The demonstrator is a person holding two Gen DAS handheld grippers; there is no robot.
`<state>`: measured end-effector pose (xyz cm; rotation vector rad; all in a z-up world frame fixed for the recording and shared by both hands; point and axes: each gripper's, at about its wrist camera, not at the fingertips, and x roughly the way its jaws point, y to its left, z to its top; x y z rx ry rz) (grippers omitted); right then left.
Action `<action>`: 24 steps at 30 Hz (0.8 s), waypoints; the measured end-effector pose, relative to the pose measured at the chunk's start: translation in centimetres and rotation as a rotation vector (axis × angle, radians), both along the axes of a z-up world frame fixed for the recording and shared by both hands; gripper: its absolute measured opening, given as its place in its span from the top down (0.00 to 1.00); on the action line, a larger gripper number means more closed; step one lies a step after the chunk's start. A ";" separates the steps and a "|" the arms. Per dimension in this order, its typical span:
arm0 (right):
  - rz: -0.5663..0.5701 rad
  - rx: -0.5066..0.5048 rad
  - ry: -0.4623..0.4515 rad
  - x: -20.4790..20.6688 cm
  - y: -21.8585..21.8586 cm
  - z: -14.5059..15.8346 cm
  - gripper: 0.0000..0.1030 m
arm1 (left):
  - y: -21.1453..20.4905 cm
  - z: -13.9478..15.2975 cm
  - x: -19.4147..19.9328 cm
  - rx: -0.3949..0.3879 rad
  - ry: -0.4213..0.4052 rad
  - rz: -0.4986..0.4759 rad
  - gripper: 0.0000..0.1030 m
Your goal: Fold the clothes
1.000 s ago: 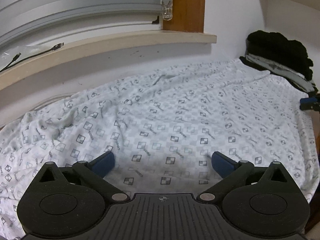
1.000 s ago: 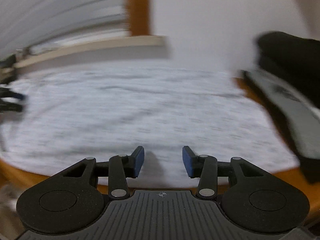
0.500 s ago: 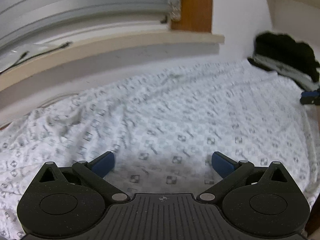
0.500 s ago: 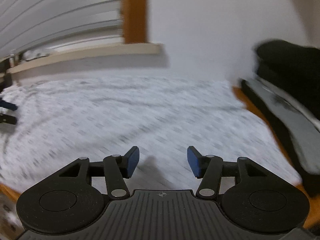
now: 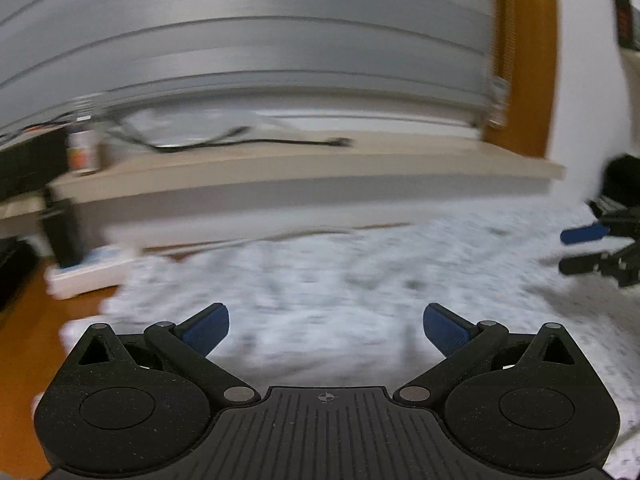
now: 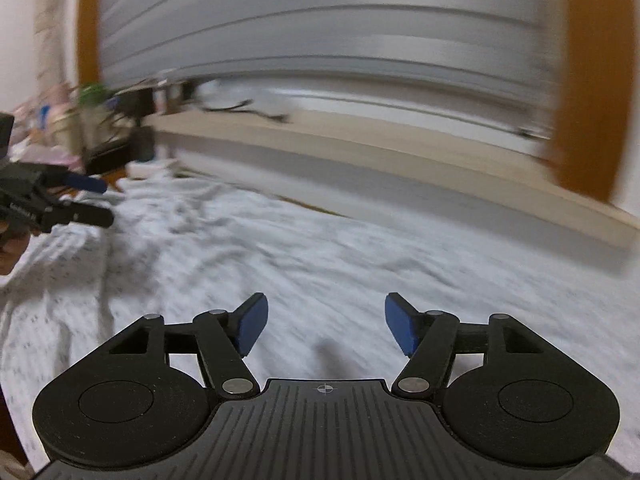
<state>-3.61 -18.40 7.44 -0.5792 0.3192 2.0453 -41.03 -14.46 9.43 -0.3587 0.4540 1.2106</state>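
Left wrist view: my left gripper (image 5: 326,330) is spread wide, holding nothing; right gripper (image 6: 326,328) likewise. Patterned white garment (image 5: 360,280) lies rumpled across mid-frame under both, on the wooden surface (image 5: 24,320). Frames blurred; probably positioning for an edge.

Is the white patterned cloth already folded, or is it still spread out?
Spread out. The white patterned cloth lies flat and wrinkled across the surface, with no folded layers visible; both views are blurred.
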 end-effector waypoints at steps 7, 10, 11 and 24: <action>0.175 -0.051 -0.019 -9.7 4.1 -0.4 0.33 | 0.5 -0.9 -4.3 -0.032 -0.002 0.063 0.00; 0.234 -0.083 -0.022 -12.8 5.3 -1.2 0.33 | 1.0 -1.9 -5.0 -0.062 0.008 0.049 0.00; 0.252 -0.096 -0.025 -13.6 5.6 -1.5 0.33 | 0.9 -2.3 -5.3 -0.077 0.007 0.041 0.00; 0.286 -0.081 -0.050 -10.9 5.1 -4.1 0.45 | -0.1 -4.7 -6.1 -0.141 -0.027 -0.005 0.00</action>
